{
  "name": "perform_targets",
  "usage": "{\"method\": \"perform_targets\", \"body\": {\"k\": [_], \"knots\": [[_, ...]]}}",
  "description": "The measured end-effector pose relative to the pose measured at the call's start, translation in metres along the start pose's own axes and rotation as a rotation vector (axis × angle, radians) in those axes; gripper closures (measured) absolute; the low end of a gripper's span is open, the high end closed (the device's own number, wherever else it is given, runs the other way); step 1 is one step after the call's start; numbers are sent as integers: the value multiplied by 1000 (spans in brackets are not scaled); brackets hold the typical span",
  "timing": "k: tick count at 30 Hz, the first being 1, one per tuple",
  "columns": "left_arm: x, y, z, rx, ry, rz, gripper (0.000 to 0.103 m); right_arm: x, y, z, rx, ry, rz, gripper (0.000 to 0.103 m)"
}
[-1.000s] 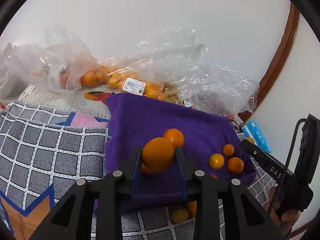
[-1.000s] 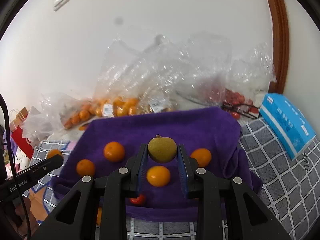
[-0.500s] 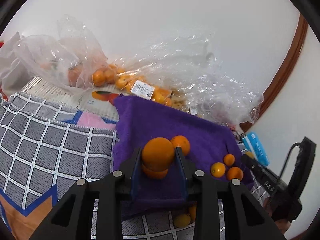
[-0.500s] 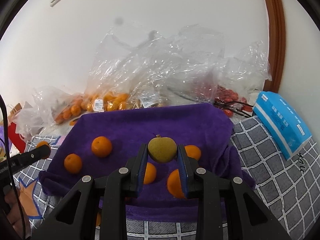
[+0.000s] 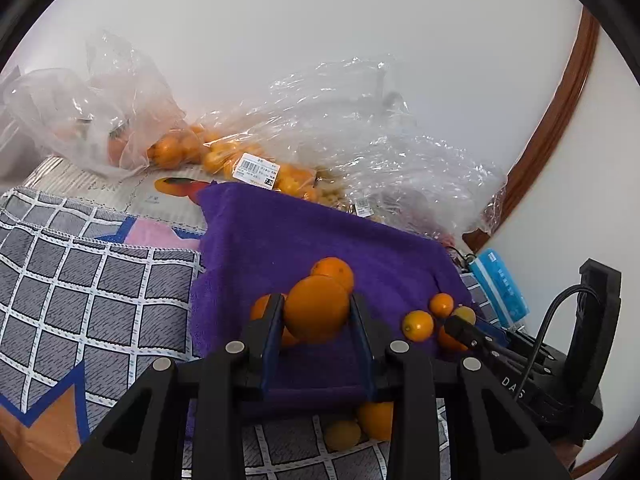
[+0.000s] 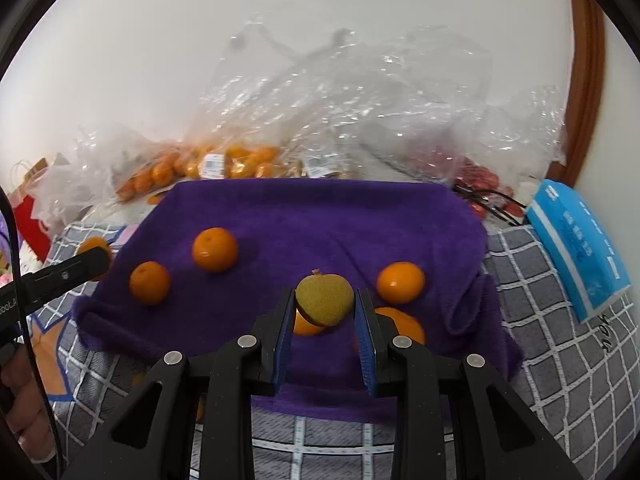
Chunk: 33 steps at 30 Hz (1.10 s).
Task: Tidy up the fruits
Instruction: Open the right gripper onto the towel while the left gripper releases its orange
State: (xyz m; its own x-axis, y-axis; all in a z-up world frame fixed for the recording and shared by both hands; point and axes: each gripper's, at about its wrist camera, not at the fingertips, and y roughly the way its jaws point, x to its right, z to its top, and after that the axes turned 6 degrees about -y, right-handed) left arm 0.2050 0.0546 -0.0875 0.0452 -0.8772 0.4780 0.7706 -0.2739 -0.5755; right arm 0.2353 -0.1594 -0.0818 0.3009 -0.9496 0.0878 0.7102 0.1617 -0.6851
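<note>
We see our left gripper [image 5: 316, 312], angled downward, clamping a smooth round orange [image 5: 317, 307] above the fuzzy purple towel [image 5: 280, 240]. Our right gripper [image 6: 325, 306], likewise tilted down, pinches a matte, yellow-green heart-shaped fruit [image 6: 325, 299] over that same towel. In the right wrist view, five loose oranges lie on the towel, with crinkled clear bags [image 6: 340, 112] behind.

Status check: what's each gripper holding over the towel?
Left gripper shut on orange. Right gripper shut on yellow-green fruit. Both over purple towel; loose oranges below.
</note>
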Motion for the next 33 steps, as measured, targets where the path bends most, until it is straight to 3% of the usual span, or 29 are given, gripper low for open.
{"method": "perform_targets", "body": {"k": [13,25,33], "knots": [[2,19,-10,-77,12,-9,72,-2,22,-10,-108,-27,-4,74],[0,35,-16,-138,15,26,72,1,28,-12,-124,-4,13,74],[0,35,-17,-128,26,32,72,3,25,-12,-107,6,17,73]]}}
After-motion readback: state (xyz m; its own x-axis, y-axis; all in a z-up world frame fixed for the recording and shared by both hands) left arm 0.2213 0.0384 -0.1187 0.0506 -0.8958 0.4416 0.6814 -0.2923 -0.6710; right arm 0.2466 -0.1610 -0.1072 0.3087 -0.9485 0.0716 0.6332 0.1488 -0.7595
